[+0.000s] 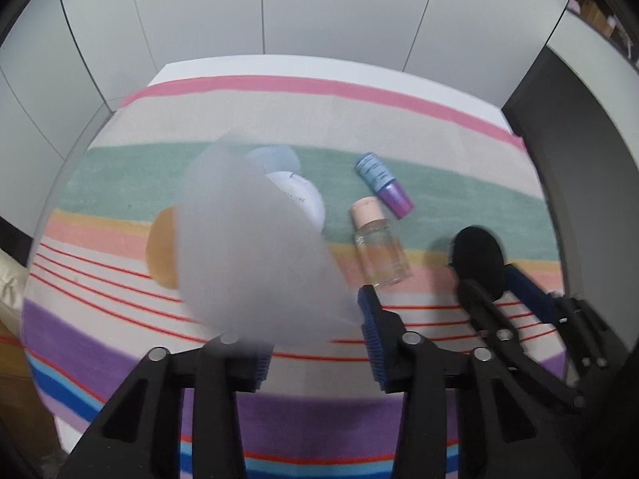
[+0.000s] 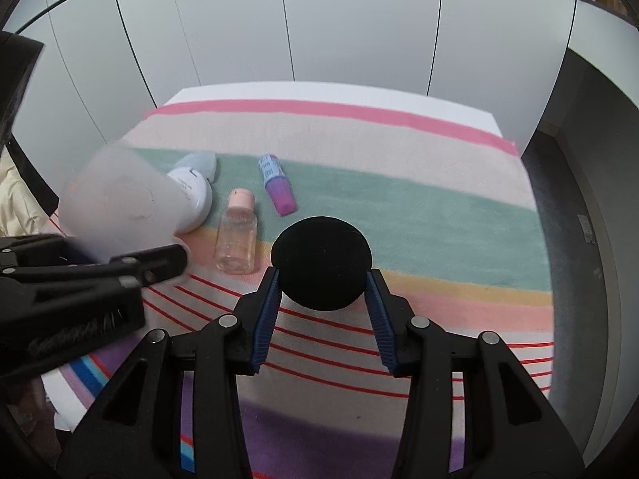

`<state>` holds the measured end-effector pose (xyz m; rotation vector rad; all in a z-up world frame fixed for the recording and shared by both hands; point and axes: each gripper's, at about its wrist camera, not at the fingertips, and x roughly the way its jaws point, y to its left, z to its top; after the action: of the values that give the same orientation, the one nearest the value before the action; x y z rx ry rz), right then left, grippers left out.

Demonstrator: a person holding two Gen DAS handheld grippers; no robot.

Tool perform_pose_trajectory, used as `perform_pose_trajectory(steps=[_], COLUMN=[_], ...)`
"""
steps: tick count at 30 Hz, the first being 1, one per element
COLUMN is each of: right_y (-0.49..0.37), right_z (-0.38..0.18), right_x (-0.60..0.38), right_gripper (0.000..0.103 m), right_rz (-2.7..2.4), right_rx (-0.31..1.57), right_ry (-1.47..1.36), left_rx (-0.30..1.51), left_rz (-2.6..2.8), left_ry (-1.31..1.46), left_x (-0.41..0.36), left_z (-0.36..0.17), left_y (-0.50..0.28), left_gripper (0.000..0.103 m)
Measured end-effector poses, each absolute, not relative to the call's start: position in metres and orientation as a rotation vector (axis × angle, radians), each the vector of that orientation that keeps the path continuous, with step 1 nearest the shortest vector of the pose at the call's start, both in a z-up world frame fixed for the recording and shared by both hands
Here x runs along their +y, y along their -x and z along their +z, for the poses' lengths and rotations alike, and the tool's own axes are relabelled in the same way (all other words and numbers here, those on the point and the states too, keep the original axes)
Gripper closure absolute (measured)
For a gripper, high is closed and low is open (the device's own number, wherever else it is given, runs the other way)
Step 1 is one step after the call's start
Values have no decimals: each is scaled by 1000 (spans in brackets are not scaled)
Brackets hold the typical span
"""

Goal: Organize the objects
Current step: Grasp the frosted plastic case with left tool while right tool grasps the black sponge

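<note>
My left gripper (image 1: 307, 319) is shut on a frosted translucent container (image 1: 247, 247), blurred and lifted above the striped mat (image 1: 419, 127); it hides the left fingertip. In the right wrist view the same container (image 2: 120, 203) shows at the left with the left gripper (image 2: 159, 263) on it. My right gripper (image 2: 323, 277) is shut on a black round pad (image 2: 321, 255), its blue pads pressing both sides just above the mat (image 2: 439, 215). The black pad (image 1: 477, 255) and right gripper (image 1: 491, 279) also show at the left wrist view's right edge.
On the green stripe lie a clear bottle with a pink cap (image 2: 235, 239), a blue and purple tube (image 2: 277, 183), a white round compact (image 2: 195, 195) and a pale blue lid (image 2: 203, 163). A tan round item (image 1: 161, 251) sits partly hidden. White cabinet panels (image 2: 359, 20) stand behind.
</note>
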<state>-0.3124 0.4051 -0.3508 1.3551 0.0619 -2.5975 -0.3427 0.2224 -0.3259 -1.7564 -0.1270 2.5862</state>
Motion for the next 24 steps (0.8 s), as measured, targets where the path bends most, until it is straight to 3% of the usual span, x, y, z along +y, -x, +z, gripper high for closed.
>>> perform_pose_trajectory(steps=[3,5,7,8,15,17,21,22,24], right_y=[309,307,305,304,302,304,302,302,300], right_z=[-341,-337,-335,-335,-348,-353,-359,-359,-360], right_x=[407,407,409,409,414,415,417,418,419], right_gripper=[58,58,58,58,58,58,58,58,58], right_rz=[-2608,-2612,-2613,-2611,-2590,-2585,-2578,-2577,-2579], right_rx=[58,58,52,48,-23,-33,-39,-42,-46], right_ry=[-1347,-1345,-1344,-1346,-1381,-1393,-1404,-1406,-1412], left_rx=[-147,-189,-249,-267,-313,-249,-187,-193,-226], left_rz=[2565,2535,2509,2505,2468,2491,2541,2537,2522], left_ry=[1786,1804,1820,1815,1760,1735,1619,1604,1561], left_x=[216,210,202,200,188,195,206,205,204], left_z=[-329,-333,-335,-335,-332,-331,-324,-324,-324], left_y=[339,336,335,333,341,343,338,342,342], left_gripper=[71,63,21,14,11,13,62,70,75])
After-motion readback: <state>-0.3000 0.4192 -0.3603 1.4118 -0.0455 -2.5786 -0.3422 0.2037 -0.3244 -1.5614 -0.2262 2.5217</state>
